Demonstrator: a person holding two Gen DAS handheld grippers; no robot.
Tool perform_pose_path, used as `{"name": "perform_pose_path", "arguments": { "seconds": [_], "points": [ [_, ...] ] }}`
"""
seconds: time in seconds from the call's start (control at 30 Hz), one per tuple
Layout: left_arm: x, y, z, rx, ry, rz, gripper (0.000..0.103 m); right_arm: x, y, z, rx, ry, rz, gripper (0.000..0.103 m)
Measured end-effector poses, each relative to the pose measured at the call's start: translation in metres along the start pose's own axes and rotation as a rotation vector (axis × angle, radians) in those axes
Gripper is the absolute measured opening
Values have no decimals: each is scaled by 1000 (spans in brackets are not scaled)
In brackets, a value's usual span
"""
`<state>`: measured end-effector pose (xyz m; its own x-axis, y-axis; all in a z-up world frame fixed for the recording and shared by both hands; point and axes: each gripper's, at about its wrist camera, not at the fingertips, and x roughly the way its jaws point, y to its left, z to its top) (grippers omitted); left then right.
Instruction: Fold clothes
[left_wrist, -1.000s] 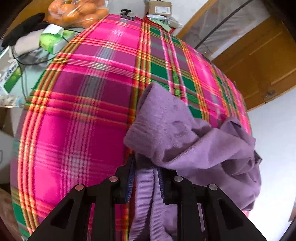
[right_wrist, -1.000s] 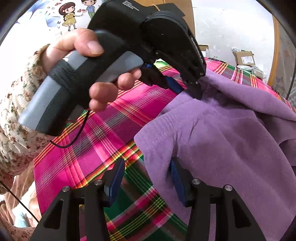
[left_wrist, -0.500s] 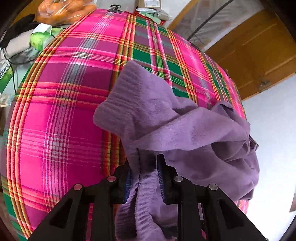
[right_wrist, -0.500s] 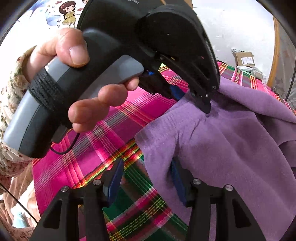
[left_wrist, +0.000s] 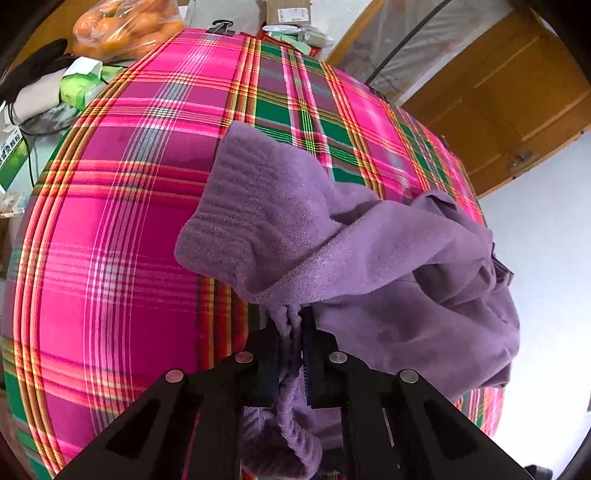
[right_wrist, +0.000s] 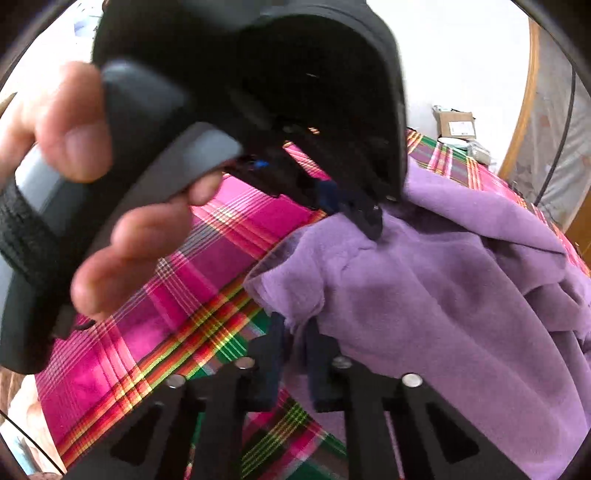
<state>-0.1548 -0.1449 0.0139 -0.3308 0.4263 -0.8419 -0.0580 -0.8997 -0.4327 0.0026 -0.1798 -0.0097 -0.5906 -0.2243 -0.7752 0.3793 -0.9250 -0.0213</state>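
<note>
Purple fleece, one garment (left_wrist: 369, 266), lies bunched toward the right part of the plaid-covered table (left_wrist: 122, 229), with its ribbed cuff end spread toward the table's middle. The left tool (left_wrist: 290, 354) is clenched on a gathered pinch of the fleece edge; in the right wrist view the right tool (right_wrist: 295, 354) is likewise closed on a fold at the garment's near corner, and the left tool, carried in a hand (right_wrist: 110, 206), appears there gripping the cloth just above it. The step in hand is judged to be a two-point lift to spread the garment before the first fold. To do it well: keep both grips firm, draw the two held points apart until the edge between them runs taut and straight, raise only enough for the bulk to drop free of its creases, then lay it flat on the open plaid area. Avoid dragging the tablecloth. Count: one garment, two tools, one table, one visible hand; a bag of oranges (left_wrist: 122, 29) and one cardboard box (right_wrist: 456, 123) sit at the far end.
</note>
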Motion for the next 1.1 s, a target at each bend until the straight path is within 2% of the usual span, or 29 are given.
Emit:
{"name": "perform_pose_path", "arguments": {
  "seconds": [0.2,0.37,0.6,0.77,0.93,1.1],
  "points": [
    [-18,11,-14,-27,-19,-58,9,-25,20,-1,-38,-45,43,7],
    [-35,27,-32,-89,-28,-95,9,-52,45,0,-93,-80,82,7],
    [-57,58,-62,-151,-48,-77,9,-59,78,-5,-154,-67,125,7],
    [-64,77,-76,-192,-60,-80,9,-48,83,-4,-166,-48,150,7],
    [-74,88,-80,-216,-83,-77,9,-45,96,0,-168,-60,169,7],
    [-82,98,-79,-243,-110,-41,9,-45,108,4,-179,-72,200,7]
  ]
}}
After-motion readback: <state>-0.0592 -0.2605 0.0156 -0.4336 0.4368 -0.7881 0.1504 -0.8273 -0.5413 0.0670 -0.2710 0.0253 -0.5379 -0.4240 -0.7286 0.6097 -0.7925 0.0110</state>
